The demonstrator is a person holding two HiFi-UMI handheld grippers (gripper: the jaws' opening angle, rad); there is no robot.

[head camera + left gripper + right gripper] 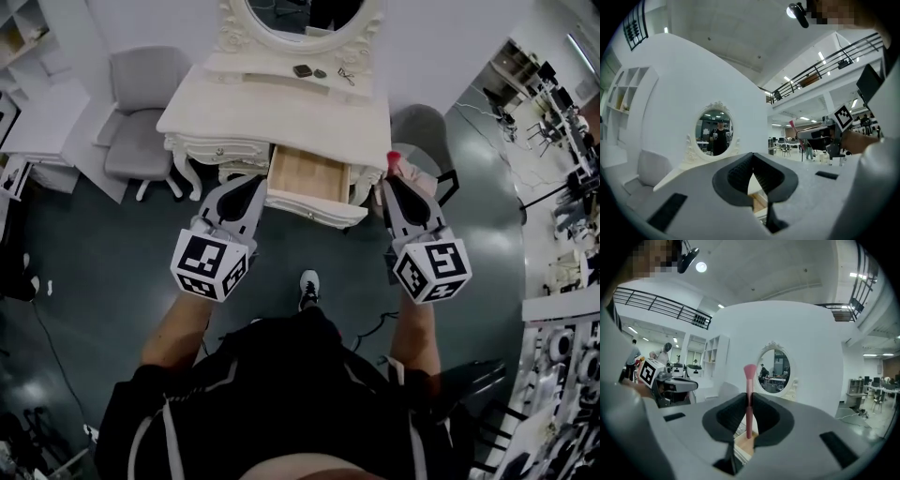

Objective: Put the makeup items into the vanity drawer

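Standing at the far left of the head view is a grey padded office chair (141,112), pushed against the white carved-leg vanity table (272,103).

The only print that can be made out is the black-and-white square patterns on the two marker cubes, one on the left gripper (211,265) and one on the right (431,270). They carry no letters.

The grey-and-black left gripper (248,187) is held in front of the vanity, just left of the drawer. In its own view its ribbed black pads (740,171) meet at the tips, and the left gripper (752,157) has nothing between them. A slice of pale wood shows through the gap below the tips.

The pulled-out white drawer with a bare light-wood floor (305,173) sits between the two grippers, and the left gripper covers its near left corner. Behind it the oval mirror in an ornate white frame (300,14) is cut off by the top edge.

Three small dark items lie on the back shelf: a squarish one (303,70), a rounder one (321,73) and a thin metal one (347,75). All are too small to identify.

The grey-and-black right gripper (394,183) is just right of the drawer, pinching a slim pink makeup brush (749,380). Seen from the right gripper (750,397), the pads close on the handle. The brush stands upright with its rounded pink head above the jaws, and its lower end is lost behind the jaw body. From the head view only the pink tip (395,157) shows.
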